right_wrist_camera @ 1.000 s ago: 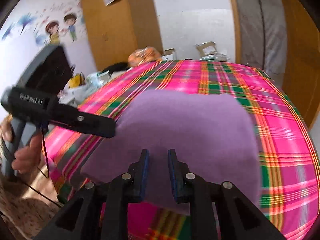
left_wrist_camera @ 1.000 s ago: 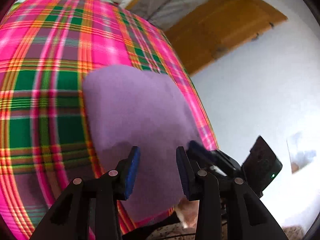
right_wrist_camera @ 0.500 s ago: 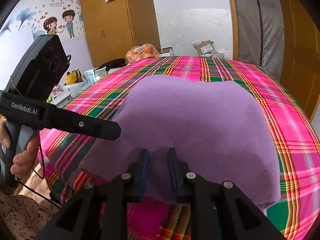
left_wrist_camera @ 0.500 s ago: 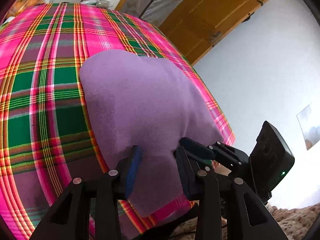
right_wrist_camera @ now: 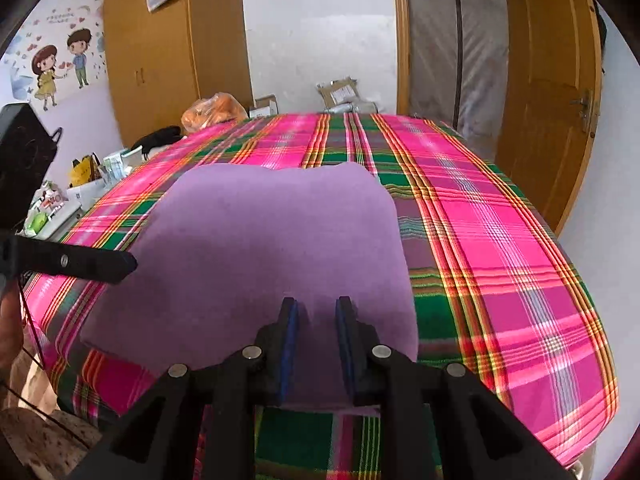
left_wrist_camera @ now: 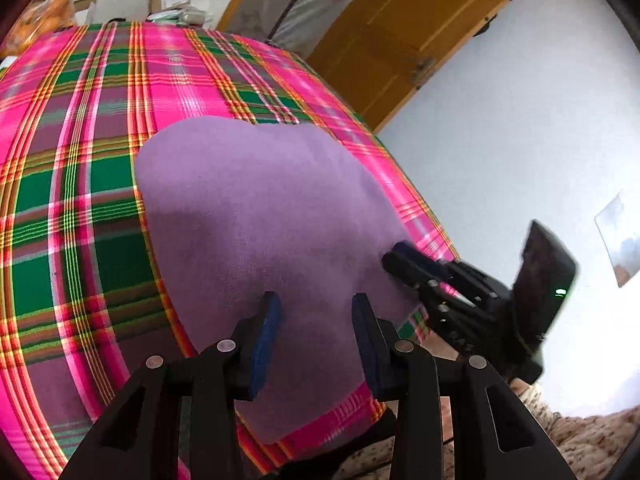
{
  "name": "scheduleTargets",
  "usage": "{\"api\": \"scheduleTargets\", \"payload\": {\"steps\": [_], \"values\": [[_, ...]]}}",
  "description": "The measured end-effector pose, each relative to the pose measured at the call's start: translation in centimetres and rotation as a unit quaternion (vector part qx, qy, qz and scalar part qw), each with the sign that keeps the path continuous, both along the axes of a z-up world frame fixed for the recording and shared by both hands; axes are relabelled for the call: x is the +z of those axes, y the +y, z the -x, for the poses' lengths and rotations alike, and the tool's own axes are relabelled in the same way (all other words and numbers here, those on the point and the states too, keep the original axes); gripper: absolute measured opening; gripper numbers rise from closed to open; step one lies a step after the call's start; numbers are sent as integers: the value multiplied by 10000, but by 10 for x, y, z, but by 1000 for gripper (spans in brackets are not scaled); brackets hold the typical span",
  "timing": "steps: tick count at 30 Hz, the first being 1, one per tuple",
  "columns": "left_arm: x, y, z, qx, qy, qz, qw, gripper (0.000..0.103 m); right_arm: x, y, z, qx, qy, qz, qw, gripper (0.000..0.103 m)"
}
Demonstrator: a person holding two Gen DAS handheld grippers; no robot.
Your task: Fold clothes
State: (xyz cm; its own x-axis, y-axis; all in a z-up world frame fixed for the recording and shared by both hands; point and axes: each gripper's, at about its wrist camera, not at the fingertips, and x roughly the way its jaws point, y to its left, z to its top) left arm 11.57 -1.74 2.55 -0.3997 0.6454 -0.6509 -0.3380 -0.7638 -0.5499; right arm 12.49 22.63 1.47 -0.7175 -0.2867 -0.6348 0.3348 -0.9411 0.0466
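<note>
A folded purple cloth point(left_wrist_camera: 260, 216) lies flat on the plaid-covered table point(left_wrist_camera: 80, 184). My left gripper point(left_wrist_camera: 316, 306) hovers open over the cloth's near end, with nothing between its blue pads. In the right wrist view the same purple cloth point(right_wrist_camera: 272, 240) spreads ahead, and my right gripper point(right_wrist_camera: 317, 307) stands over its near edge, open with a narrow gap and holding nothing. The right gripper point(left_wrist_camera: 404, 258) also shows at the cloth's right edge in the left wrist view. The left gripper point(right_wrist_camera: 120, 264) reaches in from the left, tip at the cloth's side.
The pink and green plaid table point(right_wrist_camera: 500, 248) runs far beyond the cloth. A wooden door point(right_wrist_camera: 560, 120), a wardrobe point(right_wrist_camera: 160, 60), an orange bag point(right_wrist_camera: 216, 108) and boxes point(right_wrist_camera: 340, 92) stand behind it. Small items crowd a side surface point(right_wrist_camera: 80, 184) at left.
Both grippers have drawn back a little toward the cloth's near edge. The left gripper has slid out to the left in the right wrist view. The cloth stays flat.
</note>
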Motion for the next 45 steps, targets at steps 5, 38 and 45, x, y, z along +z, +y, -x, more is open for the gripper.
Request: {"api": "scheduleTargets", "payload": {"steps": [5, 38, 45], "values": [[-4, -3, 1, -79, 33, -89, 9999, 39, -7, 5, -3, 113, 107, 107, 9998, 20], [-5, -28, 107, 790, -327, 267, 9960, 39, -1, 19, 125, 551, -888, 381, 9938, 20], [-9, -29, 105, 747, -207, 176, 9968, 39, -1, 15, 121, 415, -777, 402, 9953, 20]]}}
